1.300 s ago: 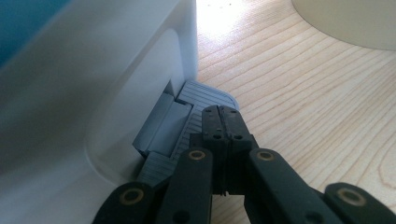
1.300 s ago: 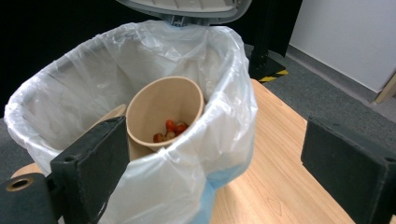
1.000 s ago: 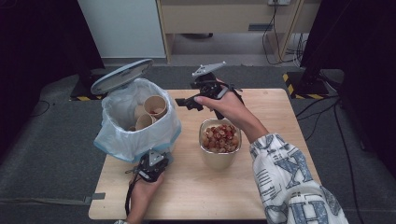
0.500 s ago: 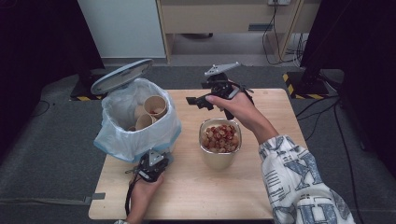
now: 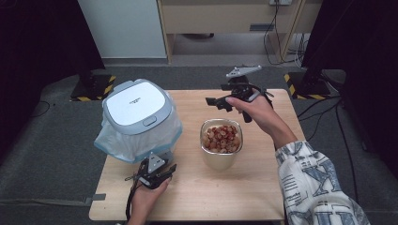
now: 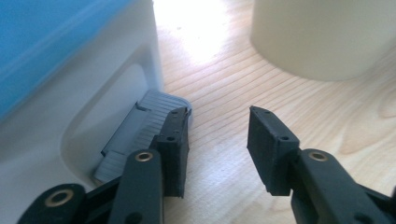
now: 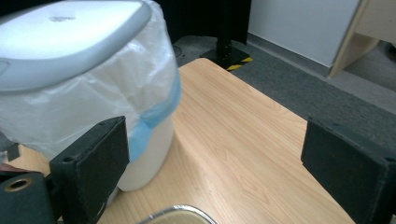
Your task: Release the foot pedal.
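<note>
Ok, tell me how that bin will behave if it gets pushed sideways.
The bin looks like light plastic, so it would probably slide on the smooth table. It stands taller than the bowl, so a high push might tip it. Its loose bag would likely crumple.

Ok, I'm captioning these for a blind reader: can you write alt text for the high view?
A small white pedal bin, lid shut and lined with a bag, stands on a wooden table beside a metal bowl of reddish-brown nuts. The left gripper, jaws open, lies at the bin's foot; the right gripper, open, hangs beyond the bowl.
</note>
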